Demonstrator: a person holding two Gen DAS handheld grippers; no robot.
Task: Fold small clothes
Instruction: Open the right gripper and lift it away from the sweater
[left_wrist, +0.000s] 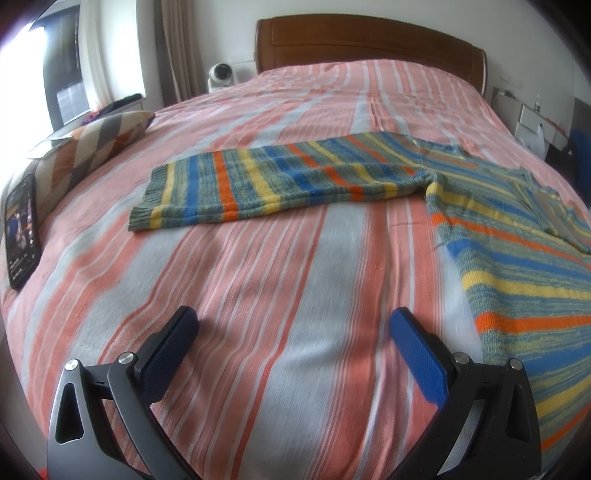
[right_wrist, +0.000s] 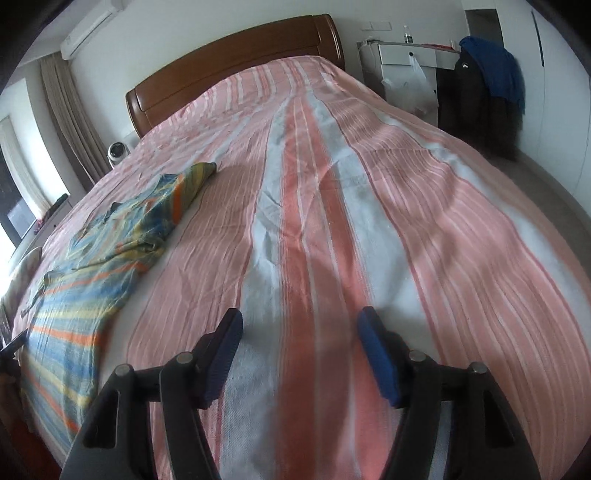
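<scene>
A small knitted sweater (left_wrist: 509, 236) with blue, yellow, orange and green stripes lies flat on the pink-and-white striped bedspread (left_wrist: 295, 295). One sleeve (left_wrist: 258, 184) stretches out to the left, ahead of my left gripper. My left gripper (left_wrist: 293, 325) is open and empty, hovering over the bedspread left of the sweater's body. In the right wrist view the sweater (right_wrist: 110, 236) lies at the left, its other sleeve bunched at the far end (right_wrist: 199, 173). My right gripper (right_wrist: 299, 325) is open and empty over bare bedspread, right of the sweater.
A phone (left_wrist: 22, 229) with its screen lit leans on a patterned cushion (left_wrist: 96, 147) at the bed's left edge. A wooden headboard (left_wrist: 369, 40) stands at the far end. A white device (left_wrist: 219, 75) sits beside it. A white cabinet (right_wrist: 402, 62) and hung dark clothes (right_wrist: 484, 85) stand at the right.
</scene>
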